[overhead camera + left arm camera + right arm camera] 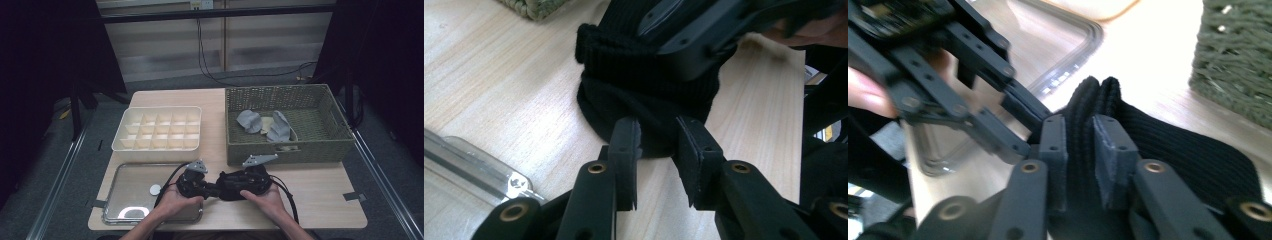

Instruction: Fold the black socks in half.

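Black sock [231,184] lies bunched on the tabletop [320,192] before the basket [287,150]; your left gripper [658,145] pinches its rounded end, and your right gripper [1079,145] clamps a ribbed fold. It looks soft, light and floppy, so grip thick folds.

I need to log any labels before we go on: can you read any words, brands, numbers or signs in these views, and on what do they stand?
No readable text in any view.
The black knitted garment held between the left gripper and right gripper: no tag or label visible.
The wicker basket, white divided box and metal tray: no markings.
The wall socket at the top of the high view: too small to tell.
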A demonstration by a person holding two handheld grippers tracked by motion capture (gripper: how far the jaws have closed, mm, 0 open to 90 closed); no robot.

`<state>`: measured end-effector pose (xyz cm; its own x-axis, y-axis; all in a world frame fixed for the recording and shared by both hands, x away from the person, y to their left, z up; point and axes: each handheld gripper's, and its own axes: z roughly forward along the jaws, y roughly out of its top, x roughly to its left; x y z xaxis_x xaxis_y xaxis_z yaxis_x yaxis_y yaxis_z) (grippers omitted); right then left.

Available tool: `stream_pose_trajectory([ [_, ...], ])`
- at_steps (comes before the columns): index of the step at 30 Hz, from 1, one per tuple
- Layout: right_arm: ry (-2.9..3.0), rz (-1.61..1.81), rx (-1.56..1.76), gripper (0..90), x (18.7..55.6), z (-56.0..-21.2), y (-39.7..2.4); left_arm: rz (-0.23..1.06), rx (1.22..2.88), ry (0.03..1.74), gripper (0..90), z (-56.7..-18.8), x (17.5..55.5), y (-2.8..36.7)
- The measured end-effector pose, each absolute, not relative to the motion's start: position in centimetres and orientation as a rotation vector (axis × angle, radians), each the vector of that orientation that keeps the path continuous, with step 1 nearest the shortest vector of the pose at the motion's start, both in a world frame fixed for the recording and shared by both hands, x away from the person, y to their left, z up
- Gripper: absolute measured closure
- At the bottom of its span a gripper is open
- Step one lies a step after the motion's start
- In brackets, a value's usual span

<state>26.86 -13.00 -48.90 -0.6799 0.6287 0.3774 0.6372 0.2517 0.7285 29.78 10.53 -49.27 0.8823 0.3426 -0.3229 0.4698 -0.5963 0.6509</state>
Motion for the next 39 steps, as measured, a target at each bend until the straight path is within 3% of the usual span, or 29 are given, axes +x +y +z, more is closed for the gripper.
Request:
stream_pose_trajectory([
  [1, -2.461, -1.472, -1.249, 65.8, 26.7, -48.5, -13.2, -0.206, 2.263, 0.579, 69.6, -49.3, 29.8, 10.6],
  [9, -2.415, -1.546, -1.270, 65.2, 25.9, -47.2, -15.1, -0.177, 2.241, 0.592, 69.9, -48.7, 29.8, 11.6],
  [14, -2.440, -1.498, -1.301, 82.2, 25.2, -47.4, -16.7, -0.158, 2.192, 0.598, 71.5, -47.9, 30.1, 12.1],
  [27, -2.503, -1.305, -1.300, 89.6, 24.9, -50.2, -15.7, -0.150, 2.183, 0.511, 71.0, -46.7, 30.6, 7.7],
  [35, -2.512, -1.311, -1.301, 89.0, 24.6, -50.2, -16.0, -0.195, 2.234, 0.503, 70.1, -48.5, 30.9, 5.6],
  [39, -2.476, -1.362, -1.341, 82.7, 24.3, -49.5, -16.9, -0.201, 2.277, 0.483, 70.8, -49.3, 30.5, 5.7],
])
